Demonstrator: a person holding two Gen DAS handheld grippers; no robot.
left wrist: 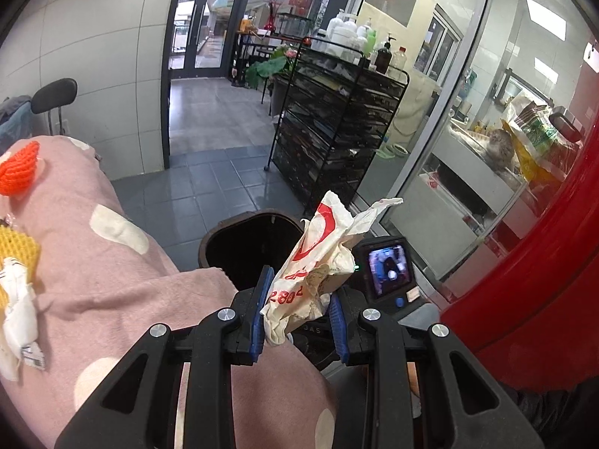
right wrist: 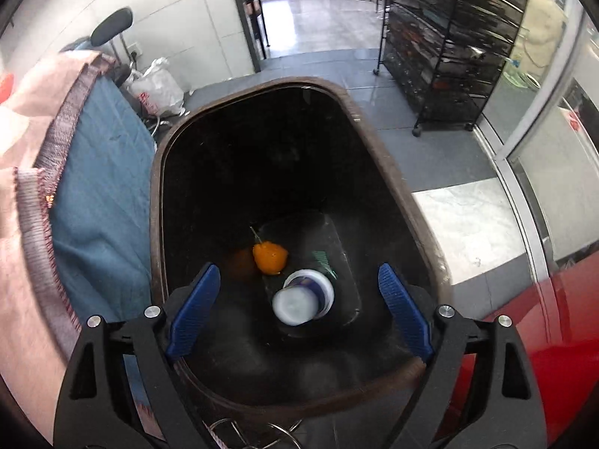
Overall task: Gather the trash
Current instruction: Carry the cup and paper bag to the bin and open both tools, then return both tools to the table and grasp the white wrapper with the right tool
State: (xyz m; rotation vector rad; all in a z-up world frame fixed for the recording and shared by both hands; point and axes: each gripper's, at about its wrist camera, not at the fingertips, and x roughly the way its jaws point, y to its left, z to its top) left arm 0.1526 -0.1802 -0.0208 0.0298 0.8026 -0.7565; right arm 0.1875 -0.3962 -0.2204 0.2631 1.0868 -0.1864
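crumpled wrapper (left wrist: 318,258) pinched between left fingers (left wrist: 262,292)

wire rack (left wrist: 337,112): black, on castors, standing ahead and to the right, well apart
bottles (left wrist: 368,43): crowded on the rack's top shelf
glass doors (left wrist: 202,26): far ahead, at the end of the tiled floor
pink cloth (left wrist: 112,262): draped to the left, white spots on it
chair back (left wrist: 55,94): black, far left by the wall
red surface (left wrist: 531,262): glossy, close on the right, possibly a vehicle panel
blue cloth (right wrist: 101,187): hanging left, under the pink cloth's hem
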